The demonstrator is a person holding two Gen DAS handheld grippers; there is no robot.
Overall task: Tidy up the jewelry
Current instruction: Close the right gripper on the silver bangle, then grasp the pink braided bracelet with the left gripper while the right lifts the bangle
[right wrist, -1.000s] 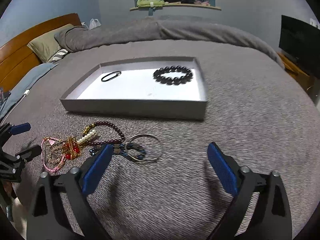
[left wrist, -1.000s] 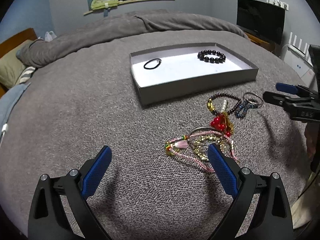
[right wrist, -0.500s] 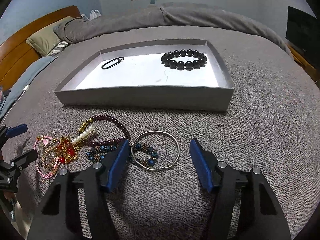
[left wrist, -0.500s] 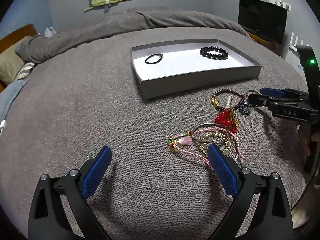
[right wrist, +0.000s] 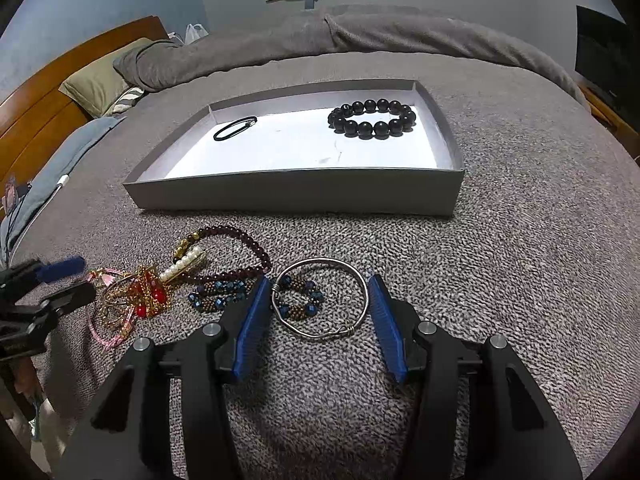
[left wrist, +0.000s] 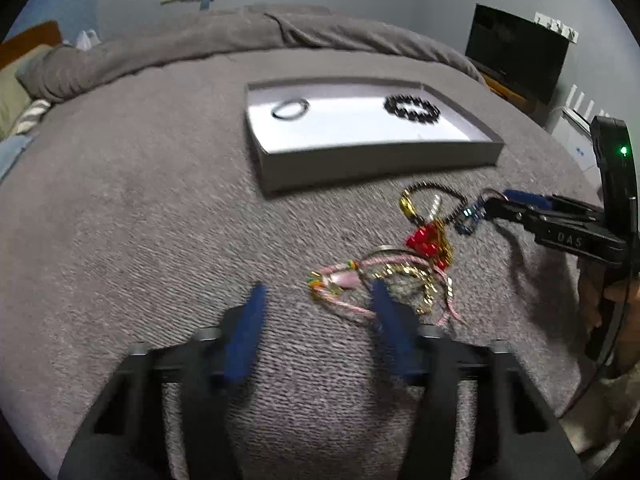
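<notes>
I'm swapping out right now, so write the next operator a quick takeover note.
Right tongs: open, straddling the silver bangle on the bedspread, not gripping.
Left tongs: open, low beside the pink-and-gold tangle, holding nothing.
Done: black bead bracelet and black hair tie lie in the grey tray.
Left: bangle, blue bead bracelet, maroon bead bracelet, red-and-gold piece, pink tangle.

Your left hand-held gripper (left wrist: 318, 320) hangs over the grey bed (left wrist: 132, 208), its blue pads apart, the right pad (left wrist: 390, 322) over a pink and gold tangle of jewelry (left wrist: 384, 284). Beyond lies a grey tray (left wrist: 376, 162) holding a black ring (left wrist: 290, 109) and black bead bracelet (left wrist: 412, 109). Your right hand-held gripper (left wrist: 492, 204) reaches in at a blue beaded piece (left wrist: 468, 216).
</notes>
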